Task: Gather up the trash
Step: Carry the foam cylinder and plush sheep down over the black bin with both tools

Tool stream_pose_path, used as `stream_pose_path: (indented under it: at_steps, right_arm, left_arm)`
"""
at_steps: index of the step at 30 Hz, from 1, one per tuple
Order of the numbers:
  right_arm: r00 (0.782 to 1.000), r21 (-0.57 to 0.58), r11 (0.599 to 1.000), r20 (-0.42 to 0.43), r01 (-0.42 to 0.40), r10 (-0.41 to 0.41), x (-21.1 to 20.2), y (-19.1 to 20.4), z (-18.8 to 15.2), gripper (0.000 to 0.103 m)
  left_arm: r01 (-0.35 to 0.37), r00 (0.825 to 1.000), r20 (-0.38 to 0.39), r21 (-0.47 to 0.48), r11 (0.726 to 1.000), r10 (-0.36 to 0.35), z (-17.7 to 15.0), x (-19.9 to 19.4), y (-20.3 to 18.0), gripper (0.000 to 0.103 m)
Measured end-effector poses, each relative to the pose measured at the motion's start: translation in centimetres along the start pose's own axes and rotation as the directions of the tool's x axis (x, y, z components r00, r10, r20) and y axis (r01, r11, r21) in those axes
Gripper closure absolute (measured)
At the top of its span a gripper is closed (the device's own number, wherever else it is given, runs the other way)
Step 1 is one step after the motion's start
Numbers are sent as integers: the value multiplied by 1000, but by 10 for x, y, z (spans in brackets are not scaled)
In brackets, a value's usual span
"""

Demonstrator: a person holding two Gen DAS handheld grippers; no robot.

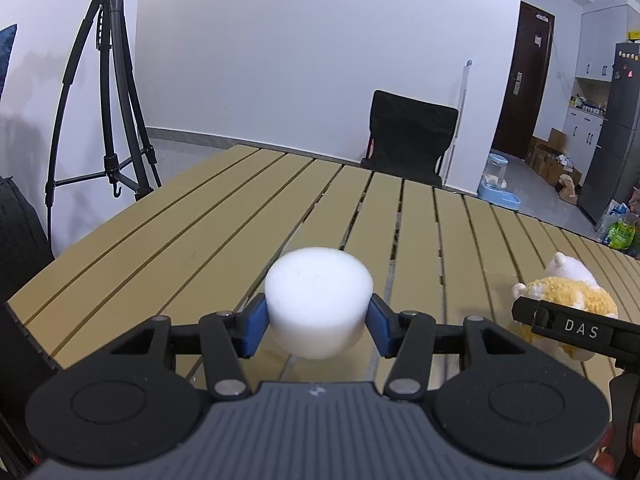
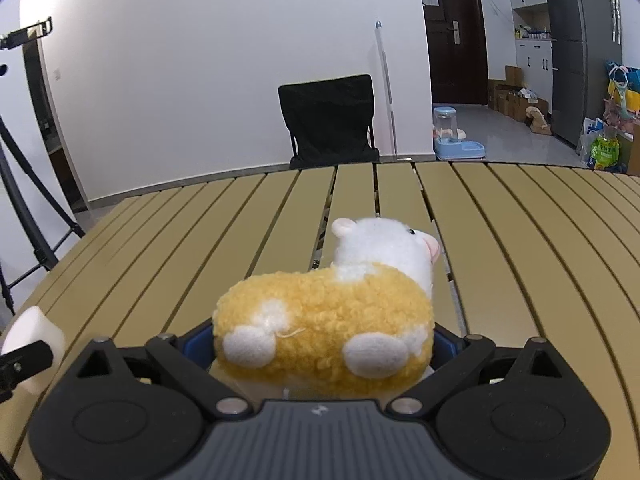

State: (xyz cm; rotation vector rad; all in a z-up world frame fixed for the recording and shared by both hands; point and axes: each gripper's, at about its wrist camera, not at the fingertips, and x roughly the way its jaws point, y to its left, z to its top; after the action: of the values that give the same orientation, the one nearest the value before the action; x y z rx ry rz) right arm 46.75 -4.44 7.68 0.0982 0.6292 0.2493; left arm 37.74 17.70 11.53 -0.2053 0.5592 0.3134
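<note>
**Two grippers, both loaded, over slatted table**

I see the left gripper point(image 1: 318, 322) clamping a white foam puck point(image 1: 318, 300) between blue pads, lifted off the table point(image 1: 168, 240). The right gripper point(image 2: 322, 346) squeezes a yellow-white plush toy point(image 2: 324, 320), head pointing away. Slats ahead bare to the far edge; black chair point(image 2: 330, 120) beyond, tripod point(image 1: 108, 92) off the left edge.

White foam puck point(image 1: 319, 304), short round cylinder, flat face up and tilted slightly forward, pinched at its sides between blue pads, lifted clear above the slatted table point(image 1: 160, 232). Plush toy point(image 2: 332, 312), yellow curly body, white head and paws, lying lengthwise, head pointing away, clamped at its flanks, also off the tabletop.
</note>
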Motion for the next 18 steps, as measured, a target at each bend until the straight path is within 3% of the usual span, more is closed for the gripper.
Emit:
stream_pose_path:
  at_steps: [18]
  right_arm:
    - [997, -46, 998, 65, -44, 47, -123, -25, -27, 4]
  left_arm:
    - [43, 998, 36, 19, 999, -44, -21, -101, -21, 50]
